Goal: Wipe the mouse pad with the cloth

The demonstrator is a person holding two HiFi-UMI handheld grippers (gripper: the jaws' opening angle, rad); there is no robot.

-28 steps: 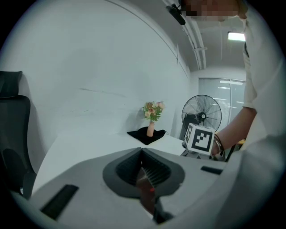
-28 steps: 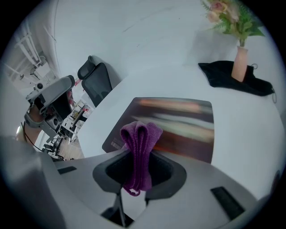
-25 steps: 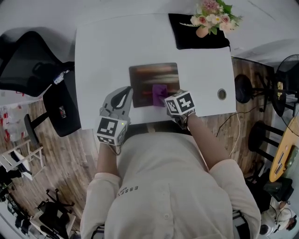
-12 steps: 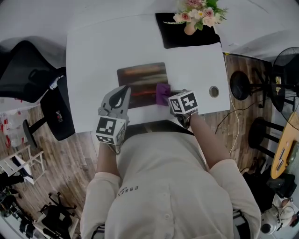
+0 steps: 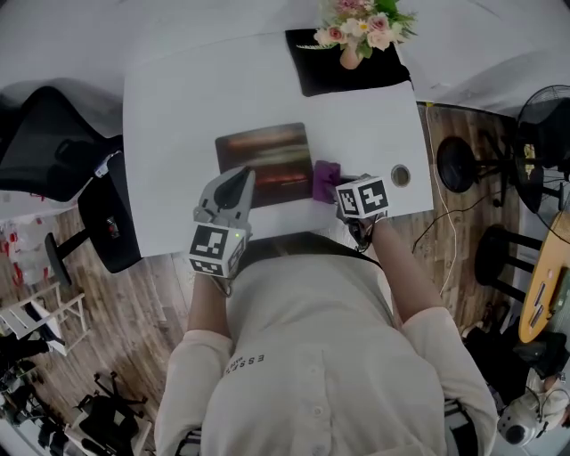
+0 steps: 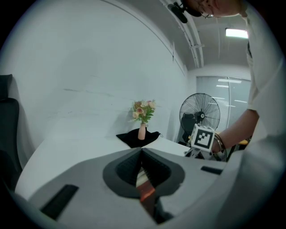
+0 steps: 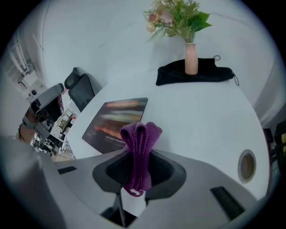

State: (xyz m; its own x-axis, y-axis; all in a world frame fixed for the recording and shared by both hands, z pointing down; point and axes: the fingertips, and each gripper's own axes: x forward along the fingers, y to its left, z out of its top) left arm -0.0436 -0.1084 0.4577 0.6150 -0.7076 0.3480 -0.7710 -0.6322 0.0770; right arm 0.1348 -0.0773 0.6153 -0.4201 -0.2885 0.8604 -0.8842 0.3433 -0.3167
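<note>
Nearest to us, the right tool (image 5: pixel 341 184) is clamped on the purple cloth (image 5: pixel 326 181). In the right gripper view the cloth (image 7: pixel 139 143) is folded into a narrow bundle pinched between the jaws of the right tool (image 7: pixel 138 172). Its long axis runs along the jaws and its rounded folds point away from us, towards the far side of the bench (image 5: pixel 178 98). The left tool (image 5: pixel 237 181) has its jaws closed together on nothing. In its own view the left tool (image 6: pixel 142 155) shows only a thin slit, with the dark pad surface beneath.

The mouse pad (image 5: pixel 264 156) lies flat near the near edge of the bench, its long axis running left to right. The left tool's tips sit over its near left part. The cloth is just off its right edge, by the near right corner, and we cannot tell whether it touches the bench. From the right tool the mouse pad (image 7: pixel 117 123) lies to the left of the cloth.

To the right of the cloth is a round hole (image 5: pixel 400 175) in the bench. At the far edge a vase (image 5: pixel 351 55) of flowers (image 5: pixel 361 20) stands on a piece of black fabric (image 5: pixel 329 76), well apart from the pad. An office chair (image 5: pixel 53 142) stands to the left of the bench and a fan (image 5: pixel 543 125) to the right.
</note>
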